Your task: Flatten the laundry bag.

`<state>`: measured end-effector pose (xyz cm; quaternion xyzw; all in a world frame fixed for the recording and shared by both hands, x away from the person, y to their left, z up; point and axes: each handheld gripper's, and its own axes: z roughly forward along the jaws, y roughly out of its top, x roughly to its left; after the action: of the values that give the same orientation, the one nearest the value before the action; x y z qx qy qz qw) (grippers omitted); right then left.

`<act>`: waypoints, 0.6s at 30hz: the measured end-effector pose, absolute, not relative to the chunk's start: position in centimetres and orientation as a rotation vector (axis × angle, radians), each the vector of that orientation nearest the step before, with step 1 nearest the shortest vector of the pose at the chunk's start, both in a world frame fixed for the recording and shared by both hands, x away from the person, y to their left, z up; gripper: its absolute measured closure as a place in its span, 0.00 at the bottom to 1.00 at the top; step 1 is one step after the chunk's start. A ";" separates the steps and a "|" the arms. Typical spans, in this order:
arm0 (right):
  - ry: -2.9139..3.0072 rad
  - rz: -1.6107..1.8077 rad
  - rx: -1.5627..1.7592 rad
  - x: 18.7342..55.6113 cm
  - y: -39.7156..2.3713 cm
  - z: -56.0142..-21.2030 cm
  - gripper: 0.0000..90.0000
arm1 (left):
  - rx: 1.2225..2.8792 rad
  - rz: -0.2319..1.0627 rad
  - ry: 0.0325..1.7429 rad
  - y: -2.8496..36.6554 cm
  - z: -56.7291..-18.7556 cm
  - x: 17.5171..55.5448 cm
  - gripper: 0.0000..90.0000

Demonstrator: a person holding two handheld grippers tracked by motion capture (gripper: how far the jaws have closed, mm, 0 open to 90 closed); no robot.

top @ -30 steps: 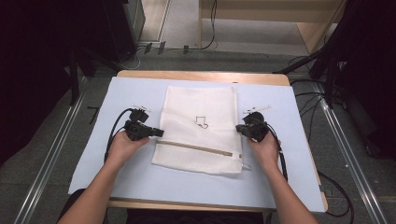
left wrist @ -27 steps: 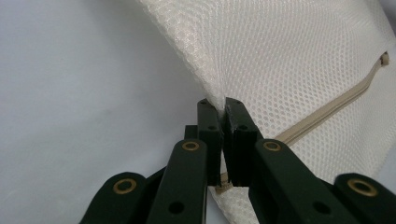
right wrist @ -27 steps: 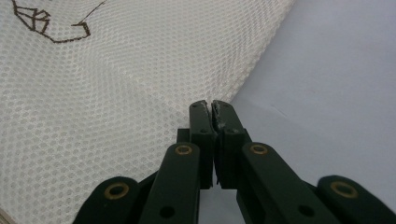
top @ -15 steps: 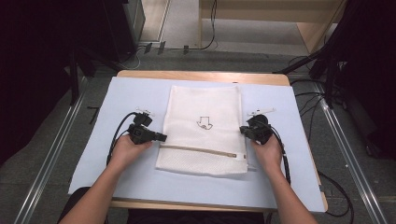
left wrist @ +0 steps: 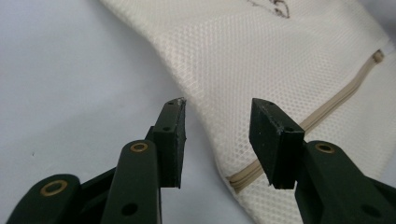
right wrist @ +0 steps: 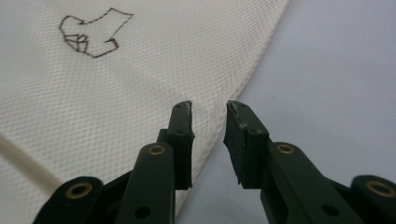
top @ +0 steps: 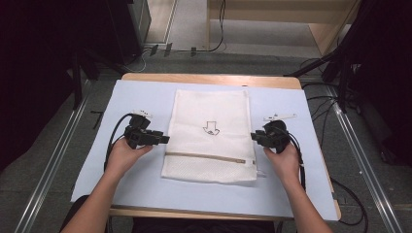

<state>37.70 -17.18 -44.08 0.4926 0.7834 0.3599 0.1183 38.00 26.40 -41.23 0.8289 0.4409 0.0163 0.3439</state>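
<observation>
A white mesh bag [top: 209, 116] lies flat in the middle of the pale blue mat [top: 141, 97]. It has a drawn arrow [top: 211, 128] and a beige zipper [top: 209, 157] near its front end. My left gripper [top: 164, 139] sits at the bag's left edge, and its jaws have just been opening. In the left gripper view the left gripper [left wrist: 219, 105] stands wide apart over the bag's edge [left wrist: 205, 116] and zipper [left wrist: 336, 93] without pressing them. My right gripper [top: 253, 137] is at the bag's right edge, and its jaws have just been opening too. Close up, the right gripper [right wrist: 210, 106] shows a narrow gap above the mesh edge [right wrist: 243, 84].
The mat covers a wooden table [top: 209, 78] whose far edge shows bare. Black cables [top: 114, 138] trail from both grippers across the mat. Dark equipment and floor rails [top: 53, 160] flank the table.
Both pairs of jaws have opened and let go of the bag's side edges. The bag's front part has spread a little wider and lies flat. Both hands shifted slightly.
</observation>
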 end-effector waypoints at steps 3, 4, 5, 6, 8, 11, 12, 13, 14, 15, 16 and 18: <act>2.300 1.066 1.446 36.8 -17.4 -43.8 0.83 | 2.159 0.044 1.125 26.1 -40.8 37.9 0.63; 2.306 1.068 1.453 36.4 -17.4 -43.7 0.83 | 2.159 0.045 1.119 25.9 -40.7 37.9 0.63; 2.306 1.064 1.455 35.9 -17.4 -43.5 0.84 | 2.158 0.045 1.114 25.7 -40.6 37.9 0.62; 2.316 1.071 1.457 35.1 -17.5 -43.3 0.85 | 2.160 0.045 1.107 25.6 -40.5 37.8 0.62; 2.325 1.090 1.452 34.4 -17.5 -43.2 0.86 | 2.167 0.046 1.097 25.3 -40.4 37.8 0.60; 2.336 1.089 1.434 33.9 -17.5 -43.0 0.88 | 2.166 0.039 1.093 24.9 -40.3 37.8 0.59; 2.349 1.094 1.421 33.3 -17.5 -43.0 0.88 | 2.164 0.042 1.088 24.8 -40.2 37.8 0.59; 2.349 1.094 1.421 33.3 -17.5 -43.0 0.88 | 2.168 0.041 1.078 24.6 -40.1 37.7 0.59; 2.355 1.095 1.424 33.0 -17.6 -43.0 0.88 | 2.173 0.045 1.067 24.4 -40.0 37.7 0.58; 2.358 1.091 1.424 32.7 -17.6 -42.9 0.88 | 2.169 0.047 1.060 24.3 -40.0 37.7 0.58; 2.358 1.091 1.416 32.4 -17.7 -42.9 0.88 | 2.169 0.046 1.051 24.1 -39.9 37.7 0.56; 2.353 1.097 1.414 32.0 -17.8 -42.8 0.87 | 2.181 0.049 1.038 23.7 -39.9 37.7 0.55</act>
<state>31.99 -17.79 -42.84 0.4763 0.7925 0.3695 0.0928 37.74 23.68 -39.94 0.8440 0.4015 0.0188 0.3550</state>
